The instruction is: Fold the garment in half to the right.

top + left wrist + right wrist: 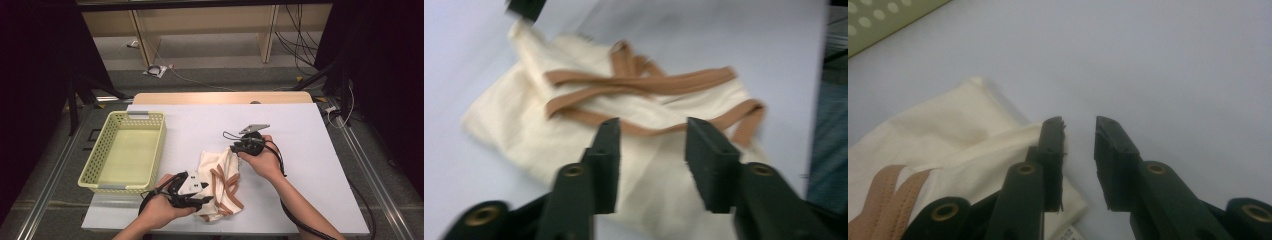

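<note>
Cream cloth bag with brown straps lies crumpled between our tongs: left gripper spread above it, gripping nothing; right gripper spread just beside its corner, also gripping nothing.

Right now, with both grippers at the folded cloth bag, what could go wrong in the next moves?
1. Both grippers, left and right, stand open over the cream bag, so nothing holds the fold; it may spring apart.
2. The brown straps lie loose and crossed on top; a jaw could catch one strap instead of the cloth, and lifting would pull the bundle apart.
3. The bag lies near the table's front edge; a push toward the person might slide it off.
</note>
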A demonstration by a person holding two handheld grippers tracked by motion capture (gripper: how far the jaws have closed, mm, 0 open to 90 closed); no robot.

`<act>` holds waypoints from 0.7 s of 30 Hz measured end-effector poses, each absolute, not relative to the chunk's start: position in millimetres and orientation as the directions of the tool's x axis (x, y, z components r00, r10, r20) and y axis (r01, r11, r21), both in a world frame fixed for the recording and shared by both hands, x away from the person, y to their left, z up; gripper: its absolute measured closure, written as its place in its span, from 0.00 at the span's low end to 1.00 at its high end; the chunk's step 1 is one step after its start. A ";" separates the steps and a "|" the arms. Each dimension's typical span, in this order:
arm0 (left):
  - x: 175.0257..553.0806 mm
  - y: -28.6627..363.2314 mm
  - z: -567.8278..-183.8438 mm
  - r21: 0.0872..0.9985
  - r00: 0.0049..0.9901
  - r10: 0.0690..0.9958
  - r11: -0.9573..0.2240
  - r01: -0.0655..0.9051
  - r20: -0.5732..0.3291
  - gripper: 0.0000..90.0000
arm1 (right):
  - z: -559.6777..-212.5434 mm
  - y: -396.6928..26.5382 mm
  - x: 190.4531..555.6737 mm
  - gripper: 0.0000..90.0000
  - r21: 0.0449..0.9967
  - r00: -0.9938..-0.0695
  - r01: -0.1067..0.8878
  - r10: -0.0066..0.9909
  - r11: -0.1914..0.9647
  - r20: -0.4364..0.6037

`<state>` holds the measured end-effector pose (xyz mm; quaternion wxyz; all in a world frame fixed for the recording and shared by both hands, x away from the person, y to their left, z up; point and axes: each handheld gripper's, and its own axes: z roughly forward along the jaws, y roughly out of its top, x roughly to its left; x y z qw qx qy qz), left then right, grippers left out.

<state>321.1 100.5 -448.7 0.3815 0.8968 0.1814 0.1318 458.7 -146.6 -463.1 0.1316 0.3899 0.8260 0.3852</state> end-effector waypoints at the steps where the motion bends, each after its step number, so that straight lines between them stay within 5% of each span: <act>1: 327.9 101.0 -452.6 0.718 0.883 0.461 -0.644 0.263 0.091 0.76 | -458.5 -147.7 455.4 0.81 0.740 -0.659 0.542 0.748 0.397 0.081; 7: 332.8 87.5 -463.5 0.684 0.894 0.442 -0.675 0.276 0.076 0.88 | -442.4 -137.2 437.3 0.79 0.761 -0.697 0.486 0.716 0.430 0.039; 21: 312.3 82.4 -465.8 0.688 0.920 0.387 -0.683 0.245 0.056 0.88 | -457.7 -93.2 419.3 0.73 0.673 -0.790 0.512 0.601 0.533 0.125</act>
